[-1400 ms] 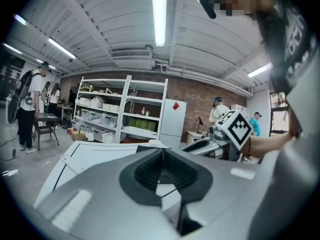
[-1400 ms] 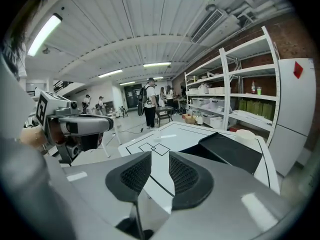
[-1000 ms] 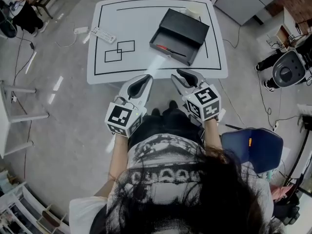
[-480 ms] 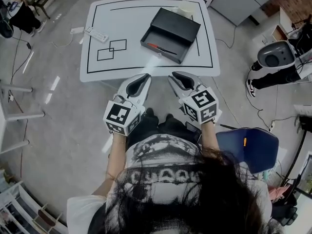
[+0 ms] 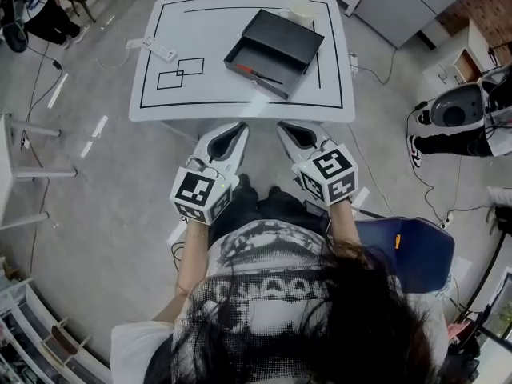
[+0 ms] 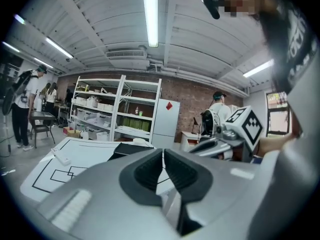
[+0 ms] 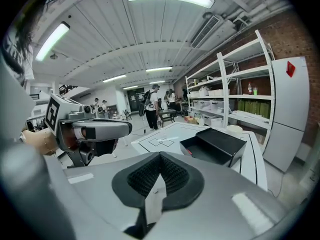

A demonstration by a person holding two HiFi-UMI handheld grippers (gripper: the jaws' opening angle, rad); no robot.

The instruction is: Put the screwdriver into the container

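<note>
The black container [image 5: 290, 37] stands on the white table [image 5: 200, 30], at its far right. Inside it lies the red-handled screwdriver [image 5: 258, 74]. Both grippers hang side by side in front of the person's body, short of the table's near edge and well away from the container. The left gripper [image 5: 238, 128] is shut with nothing in it, and the right gripper [image 5: 290, 126] is likewise shut and empty. The right gripper view shows its pads [image 7: 160, 176] pressed together, with the container [image 7: 215, 145] ahead. The left gripper view shows its pads [image 6: 150, 171] meeting at the tips.
A white cup [image 5: 304, 10] stands behind the container, and a white remote [image 5: 156, 49] lies at the table's left edge. Black outlined squares [image 5: 180, 77] mark the tabletop. A blue chair [image 5: 408, 250] is at the right. Shelves [image 6: 115, 111] and people stand beyond the table.
The right gripper's jaws have come together from a spread stance. Both grippers stay close to the body, and the table has slid slightly farther up in the view.
</note>
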